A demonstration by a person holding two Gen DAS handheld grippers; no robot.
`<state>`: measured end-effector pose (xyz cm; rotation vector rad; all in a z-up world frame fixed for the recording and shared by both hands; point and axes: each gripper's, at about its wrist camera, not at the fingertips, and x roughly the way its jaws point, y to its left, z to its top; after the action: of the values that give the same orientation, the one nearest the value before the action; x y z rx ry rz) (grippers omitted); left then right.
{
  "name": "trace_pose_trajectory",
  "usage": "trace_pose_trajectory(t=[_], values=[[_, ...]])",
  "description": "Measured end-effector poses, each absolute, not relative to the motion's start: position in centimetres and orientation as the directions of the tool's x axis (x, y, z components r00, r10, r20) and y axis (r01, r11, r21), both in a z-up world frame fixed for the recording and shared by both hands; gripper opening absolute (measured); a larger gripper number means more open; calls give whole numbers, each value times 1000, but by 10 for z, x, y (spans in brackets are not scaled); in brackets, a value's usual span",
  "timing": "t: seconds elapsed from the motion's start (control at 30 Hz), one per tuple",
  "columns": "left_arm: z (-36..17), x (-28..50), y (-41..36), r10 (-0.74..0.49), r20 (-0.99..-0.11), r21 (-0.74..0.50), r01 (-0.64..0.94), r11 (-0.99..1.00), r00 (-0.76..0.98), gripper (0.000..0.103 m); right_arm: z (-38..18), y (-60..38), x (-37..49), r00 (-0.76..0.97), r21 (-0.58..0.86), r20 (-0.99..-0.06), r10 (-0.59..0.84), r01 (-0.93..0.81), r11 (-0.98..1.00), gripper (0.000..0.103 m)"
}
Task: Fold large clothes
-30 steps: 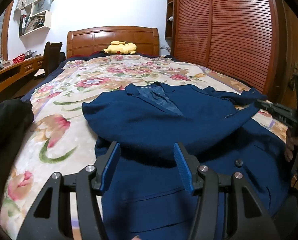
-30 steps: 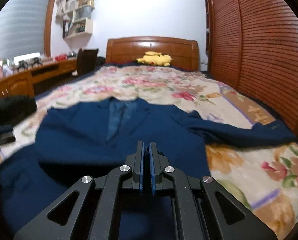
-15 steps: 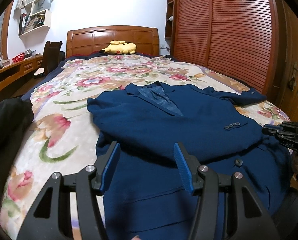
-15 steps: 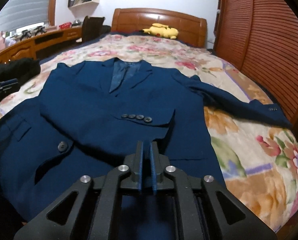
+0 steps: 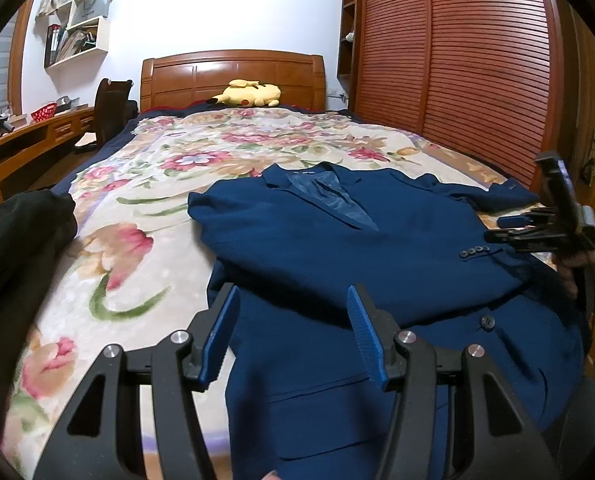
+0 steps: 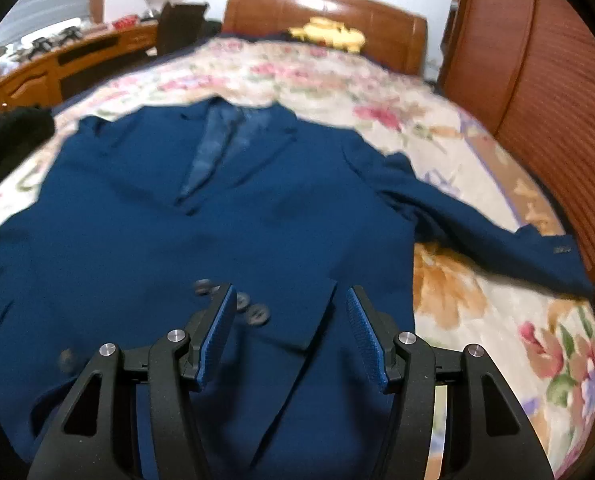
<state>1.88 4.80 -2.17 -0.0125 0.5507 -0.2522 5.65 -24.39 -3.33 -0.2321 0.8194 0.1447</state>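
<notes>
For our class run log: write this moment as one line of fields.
jacket: flat on bed, one sleeve folded across | right gripper: fingers opening, nothing between | left gripper: open, empty

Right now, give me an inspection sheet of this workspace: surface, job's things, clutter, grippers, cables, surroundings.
Surface: bed with floral blanket.
Job's things: navy jacket lies face up; one sleeve folded across its front, the other sleeve spread out sideways.
Clutter: yellow plush toy by the headboard; black garment at the bed's edge.
Grippers: left gripper open, empty; right gripper opening, gripping nothing, over the folded cuff.
Cables: nothing seen.
Surroundings: slatted wardrobe, desk, wall shelves.
</notes>
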Motion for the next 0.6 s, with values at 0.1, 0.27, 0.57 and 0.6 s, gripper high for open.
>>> trace_pose_trajectory(t=[0.1, 0.27, 0.57, 0.6], values=[[-23, 19, 50, -234, -520, -75, 229, 970, 821, 55, -50, -254, 81, 615, -115, -788, 31, -196, 974, 58], [-23, 17, 56, -227, -520, -77, 220, 972, 824, 55, -65, -264, 99, 549, -25, -831, 87, -194, 981, 55], [-22, 17, 65, -223, -509, -95, 203, 974, 831, 55, -32, -245, 85, 660, -106, -740, 128, -302, 947, 7], [-22, 16, 65, -223, -509, -93, 204, 974, 831, 55, -24, -247, 84, 685, -109, -718, 125, -288, 951, 7]])
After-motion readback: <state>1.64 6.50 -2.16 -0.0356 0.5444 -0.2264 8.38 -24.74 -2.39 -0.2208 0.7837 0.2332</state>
